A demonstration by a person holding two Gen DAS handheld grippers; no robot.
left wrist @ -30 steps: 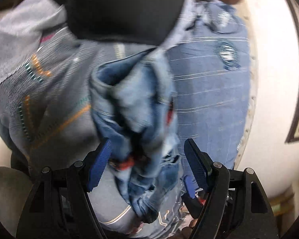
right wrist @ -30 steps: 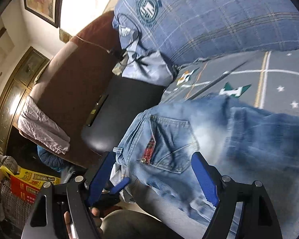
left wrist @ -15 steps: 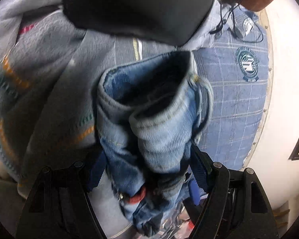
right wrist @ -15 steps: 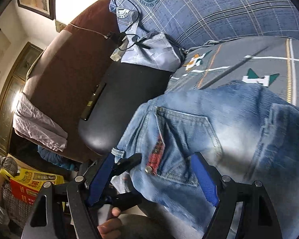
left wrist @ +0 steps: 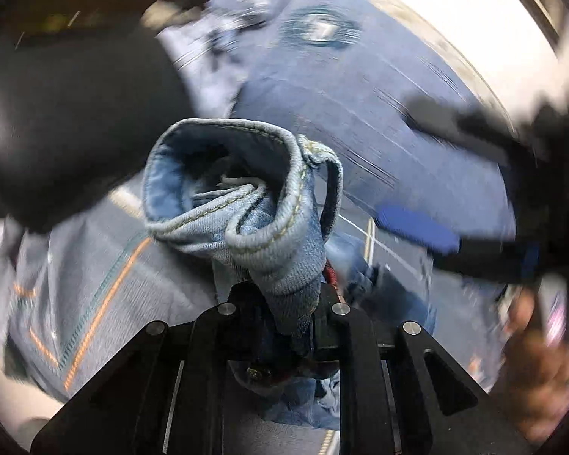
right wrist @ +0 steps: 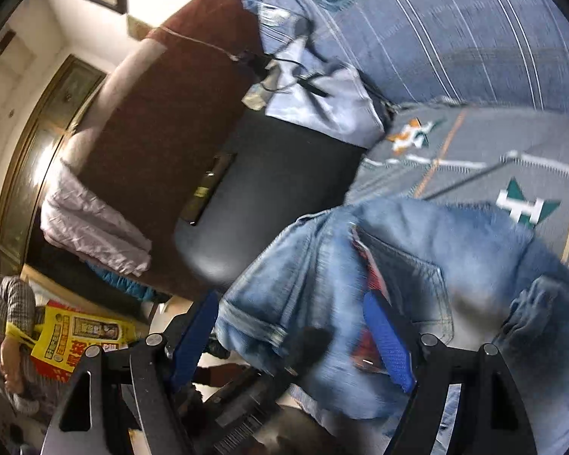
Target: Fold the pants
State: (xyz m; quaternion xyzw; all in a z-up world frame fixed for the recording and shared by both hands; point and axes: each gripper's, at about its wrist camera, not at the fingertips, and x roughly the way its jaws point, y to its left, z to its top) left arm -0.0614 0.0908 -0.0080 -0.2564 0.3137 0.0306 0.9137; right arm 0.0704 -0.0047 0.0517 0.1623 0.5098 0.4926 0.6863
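Light blue jeans [right wrist: 417, 265] lie crumpled on a grey patterned bedspread [right wrist: 474, 151]. My left gripper [left wrist: 288, 303] is closing, and its jaws pinch a bunched fold of the jeans' waistband [left wrist: 246, 204], which stands up in front of the lens with a belt loop at its side. My right gripper [right wrist: 290, 341] is open. Its blue pads [right wrist: 387, 341] straddle the jeans near a back pocket without pressing on them. In the blurred left wrist view, one of the right gripper's blue pads [left wrist: 417, 229] shows at the right, with a hand [left wrist: 542, 360] below it.
A black padded seat [right wrist: 277, 189] stands beside the bed edge. A blue plaid cover [right wrist: 455, 30] with a badge lies behind, with a cable [right wrist: 284, 64] on it. At the left are a brown rounded board [right wrist: 163, 113] with a pale cloth [right wrist: 91, 227] and a person holding a yellow bag [right wrist: 76, 337].
The left gripper's jaws have closed onto the jeans' waistband, and the gripper has risen and rolled with it. The right gripper has shifted slightly over the back pocket and stays open.
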